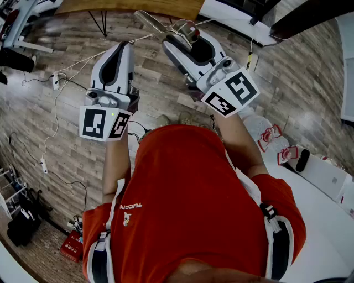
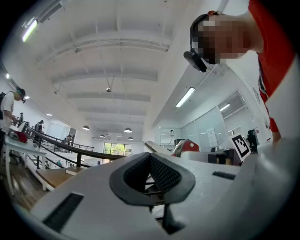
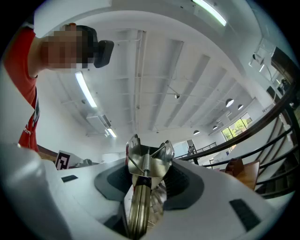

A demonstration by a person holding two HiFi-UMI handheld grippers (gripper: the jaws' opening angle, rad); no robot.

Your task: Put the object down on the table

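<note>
My right gripper (image 1: pixel 185 40) is shut on a shiny metal utensil (image 1: pixel 165 24) with a spring hinge. The utensil sticks out past the fingertips over the wooden floor, with a red part (image 1: pixel 191 25) beside it. In the right gripper view the utensil (image 3: pixel 144 171) stands upright between the dark pads of that gripper (image 3: pixel 146 187), its spring and two steel lugs at the top. My left gripper (image 1: pixel 123 51) is held beside it at the left. Its dark pads meet at their tips with nothing between them in the left gripper view (image 2: pixel 150 157). Both grippers point slightly upward.
Below me is a wood-plank floor (image 1: pixel 66 132) with white cables and a power strip (image 1: pixel 55 82). A wooden table edge (image 1: pixel 133 6) lies ahead and a white tabletop (image 1: pixel 326 232) at the right. A black bag (image 1: pixel 22 226) sits at the lower left. A person (image 2: pixel 10 112) stands far off.
</note>
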